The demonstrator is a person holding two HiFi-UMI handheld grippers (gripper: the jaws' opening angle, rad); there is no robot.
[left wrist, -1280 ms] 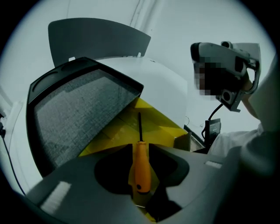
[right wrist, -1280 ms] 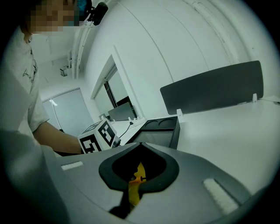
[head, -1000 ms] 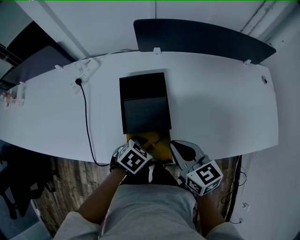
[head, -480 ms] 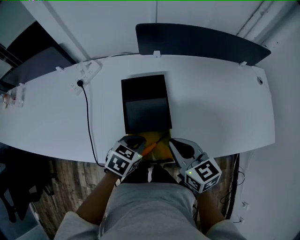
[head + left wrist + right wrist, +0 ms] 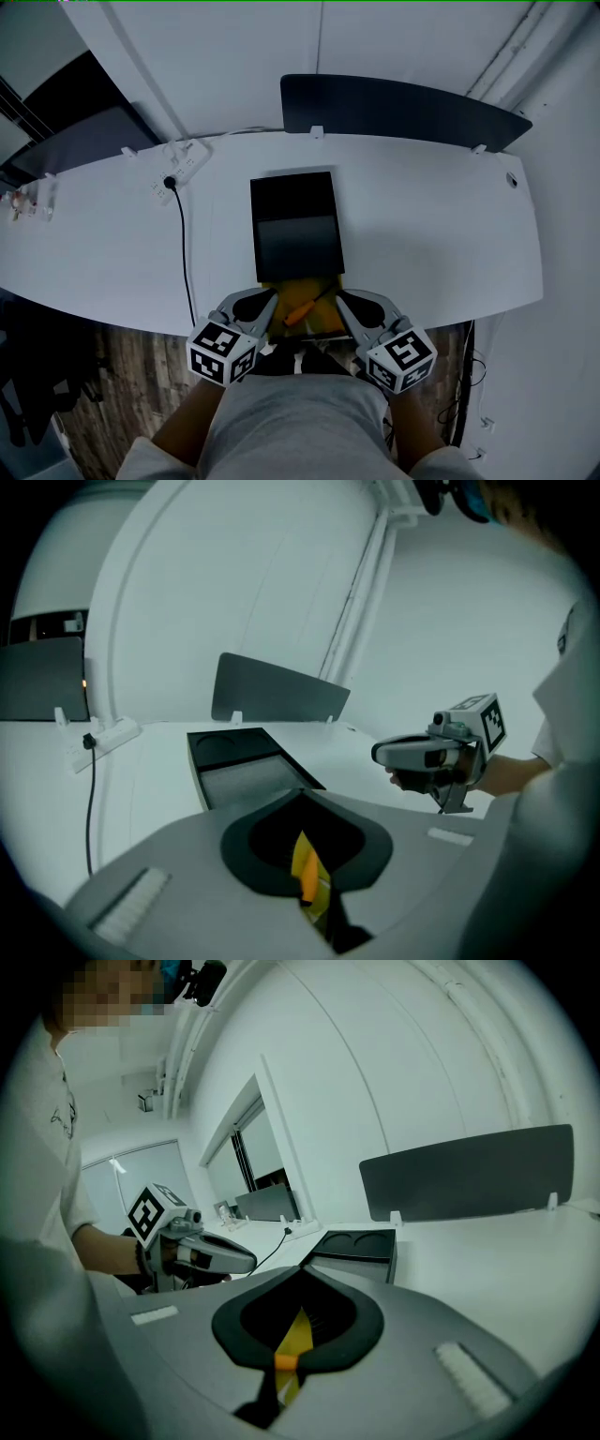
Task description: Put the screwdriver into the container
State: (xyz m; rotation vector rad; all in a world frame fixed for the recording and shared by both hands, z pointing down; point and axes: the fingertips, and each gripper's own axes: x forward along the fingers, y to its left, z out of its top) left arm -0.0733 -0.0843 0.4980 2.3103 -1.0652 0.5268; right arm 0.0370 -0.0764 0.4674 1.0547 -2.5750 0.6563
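With jaws closed and empty on the left gripper (image 5: 270,297) and right gripper (image 5: 343,299), the light, rigid screwdriver (image 5: 302,310) at lower centre probably suits a pinch across its orange handle.

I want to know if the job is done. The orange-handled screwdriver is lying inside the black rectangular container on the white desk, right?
Not inside it. The orange-handled screwdriver is lying on a flat yellow piece just in front of the black rectangular container, at the near edge of the white desk. The head view shows this.
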